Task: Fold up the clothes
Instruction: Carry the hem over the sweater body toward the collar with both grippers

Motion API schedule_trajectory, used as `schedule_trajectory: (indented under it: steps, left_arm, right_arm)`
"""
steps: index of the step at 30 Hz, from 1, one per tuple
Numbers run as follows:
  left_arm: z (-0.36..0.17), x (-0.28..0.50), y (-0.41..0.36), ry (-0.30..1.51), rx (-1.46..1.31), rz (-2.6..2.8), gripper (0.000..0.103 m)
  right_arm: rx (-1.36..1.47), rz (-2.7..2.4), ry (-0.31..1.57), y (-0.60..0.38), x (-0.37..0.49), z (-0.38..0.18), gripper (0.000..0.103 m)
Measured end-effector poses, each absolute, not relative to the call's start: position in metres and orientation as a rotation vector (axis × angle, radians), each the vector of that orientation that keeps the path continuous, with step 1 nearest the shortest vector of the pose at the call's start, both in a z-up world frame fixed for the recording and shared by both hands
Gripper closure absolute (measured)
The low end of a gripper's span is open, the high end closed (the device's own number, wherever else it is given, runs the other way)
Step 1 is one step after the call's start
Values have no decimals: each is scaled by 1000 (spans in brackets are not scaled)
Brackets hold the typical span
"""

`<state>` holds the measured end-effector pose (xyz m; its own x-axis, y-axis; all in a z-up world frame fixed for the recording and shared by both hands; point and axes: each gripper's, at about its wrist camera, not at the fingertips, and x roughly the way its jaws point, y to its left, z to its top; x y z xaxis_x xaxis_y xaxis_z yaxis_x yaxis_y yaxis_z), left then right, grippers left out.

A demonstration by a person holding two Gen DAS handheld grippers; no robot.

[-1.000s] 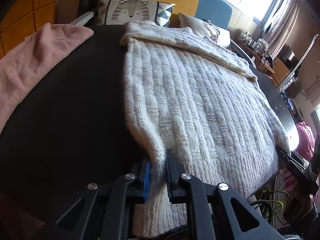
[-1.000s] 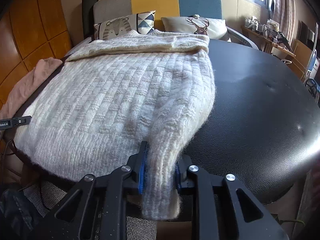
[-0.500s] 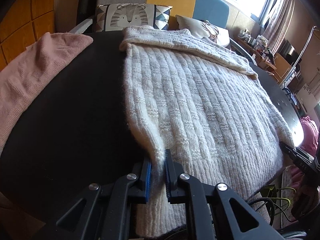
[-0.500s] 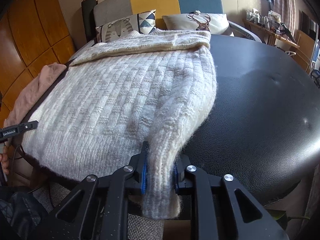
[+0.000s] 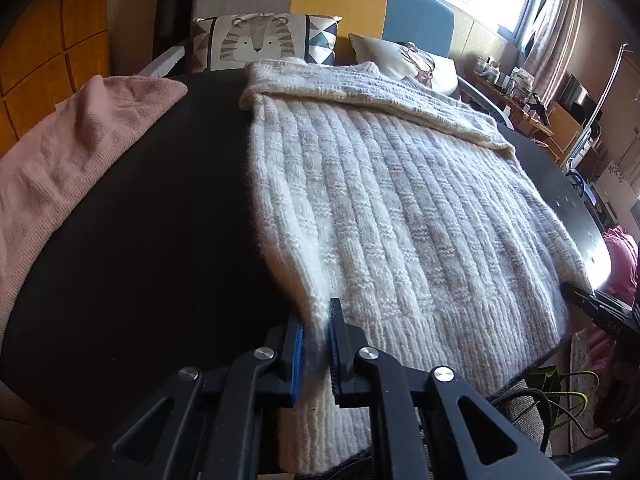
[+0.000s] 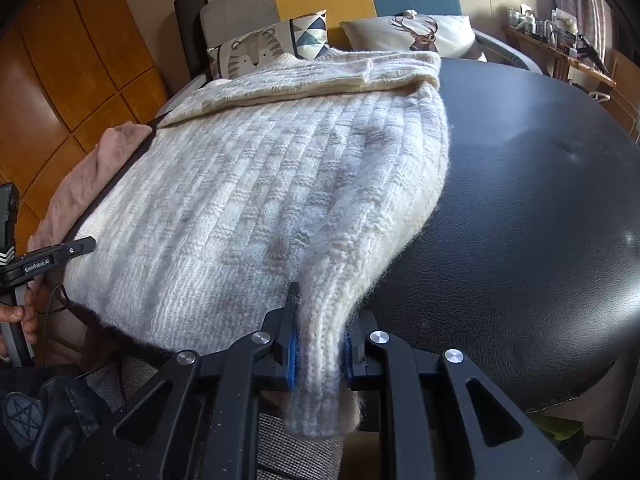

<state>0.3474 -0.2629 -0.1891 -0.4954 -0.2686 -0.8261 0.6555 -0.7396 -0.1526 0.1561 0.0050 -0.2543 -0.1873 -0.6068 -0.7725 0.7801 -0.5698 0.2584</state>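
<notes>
The cream-and-grey knitted sweater (image 5: 400,208) lies spread flat over the black surface (image 5: 152,240), its top edge folded over at twelve o'clock, just short of the tiger cushion (image 5: 256,40) and the deer cushion (image 6: 416,34). The left hand-held gripper (image 5: 316,328) is nearly closed, its blue-padded jaws pinching the sweater's near-left hem corner at six o'clock in the left wrist view, with the ribbed hem hanging off the surface's edge below it. The right hand-held gripper (image 6: 318,326) clamps the near-right corner, a thick bunched roll of knit squeezed between the pads (its jaws have just been closing in tighter on that wool), and the tail of the hem dangles beneath it. A pink cloth (image 5: 68,152) sits at ten o'clock on the surface, apart from the sweater. In the right wrist view the other gripper's black tip pokes in at nine o'clock, with a person's fingers (image 6: 24,314) wrapped around its handle. Bare black surface stretches away at three o'clock.
</notes>
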Motion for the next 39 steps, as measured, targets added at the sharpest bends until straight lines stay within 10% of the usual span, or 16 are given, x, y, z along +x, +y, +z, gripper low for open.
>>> schedule_trajectory:
  steps: [39]
  left_arm:
    - [-103, 402, -296, 876, 693, -2473, 96]
  right_arm:
    - [961, -1704, -240, 27, 102, -168, 86]
